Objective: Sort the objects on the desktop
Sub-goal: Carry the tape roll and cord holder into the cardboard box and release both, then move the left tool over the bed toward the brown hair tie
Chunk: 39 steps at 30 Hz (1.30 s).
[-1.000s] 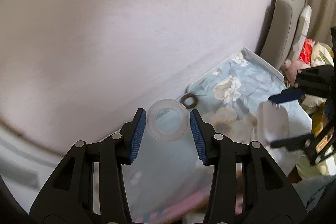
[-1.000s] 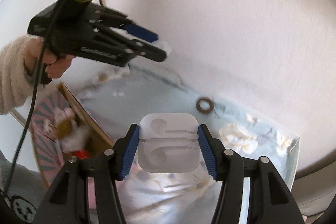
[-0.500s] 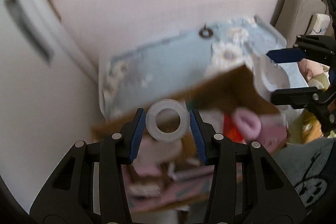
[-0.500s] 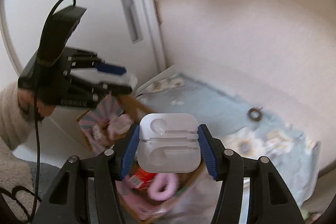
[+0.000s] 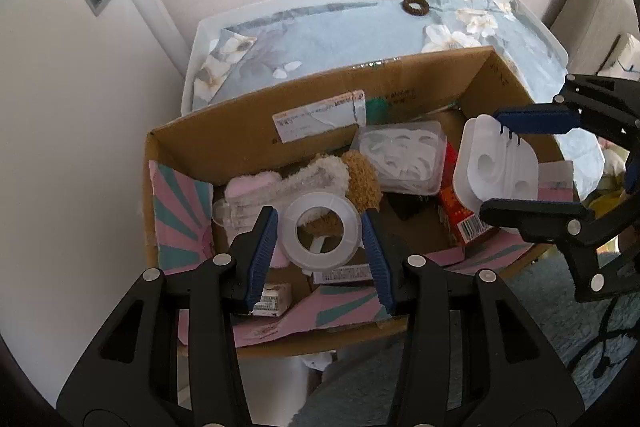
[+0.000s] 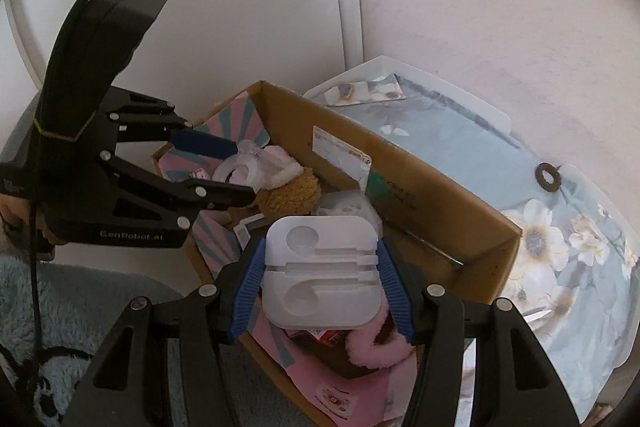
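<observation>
My left gripper is shut on a clear plastic ring-shaped tape roll and holds it over the open cardboard box; it also shows in the right wrist view. My right gripper is shut on a white square plastic tray with moulded hollows, held above the box's near right side; it also shows in the left wrist view. The box holds plush items, a clear container, a red packet and small cartons.
Behind the box lies a table with a blue floral cloth, on it a brown hair ring. A white door and pale wall stand behind. Blue fluffy carpet lies below. A grey chair is at far right.
Both grippers have swung from facing the wall and table down over the cardboard box, still holding their objects. The box contents have come into full view.
</observation>
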Each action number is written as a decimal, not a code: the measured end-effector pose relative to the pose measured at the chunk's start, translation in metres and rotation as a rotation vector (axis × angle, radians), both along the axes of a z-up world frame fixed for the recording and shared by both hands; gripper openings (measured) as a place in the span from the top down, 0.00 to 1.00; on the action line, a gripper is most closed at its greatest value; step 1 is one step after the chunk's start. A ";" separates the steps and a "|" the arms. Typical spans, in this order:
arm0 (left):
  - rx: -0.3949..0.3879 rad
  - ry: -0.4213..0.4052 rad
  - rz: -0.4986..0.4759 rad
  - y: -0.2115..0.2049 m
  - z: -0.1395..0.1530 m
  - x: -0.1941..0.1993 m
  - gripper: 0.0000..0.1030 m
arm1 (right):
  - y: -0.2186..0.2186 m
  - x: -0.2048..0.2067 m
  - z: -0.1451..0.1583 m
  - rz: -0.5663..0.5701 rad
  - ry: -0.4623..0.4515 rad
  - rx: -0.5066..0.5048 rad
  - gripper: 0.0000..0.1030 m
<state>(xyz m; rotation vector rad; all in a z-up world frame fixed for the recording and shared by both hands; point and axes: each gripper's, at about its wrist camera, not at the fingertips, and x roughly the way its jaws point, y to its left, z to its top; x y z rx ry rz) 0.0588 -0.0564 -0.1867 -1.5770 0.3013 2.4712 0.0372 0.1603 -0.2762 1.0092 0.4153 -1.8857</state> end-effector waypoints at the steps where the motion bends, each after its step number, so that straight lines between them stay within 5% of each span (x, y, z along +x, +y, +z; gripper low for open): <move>1: -0.002 0.003 -0.002 0.000 0.001 -0.001 0.61 | 0.000 -0.001 0.000 -0.001 0.001 0.000 0.49; 4: 0.006 -0.009 -0.010 0.001 -0.001 -0.003 0.56 | -0.001 -0.003 0.000 -0.005 -0.015 0.000 0.49; 5: 0.018 -0.025 -0.009 0.000 -0.001 -0.005 0.32 | -0.002 -0.004 -0.002 -0.002 -0.034 0.001 0.49; 7: 0.026 -0.031 0.003 -0.001 0.000 -0.008 0.02 | -0.003 -0.005 -0.006 -0.002 -0.066 0.012 0.41; 16: -0.026 0.055 -0.019 0.000 0.019 -0.012 0.02 | 0.013 -0.009 0.009 -0.110 -0.009 -0.030 0.28; 39: -0.038 0.070 -0.191 0.046 0.033 -0.040 0.02 | 0.087 -0.036 0.028 -0.406 -0.064 -0.210 0.28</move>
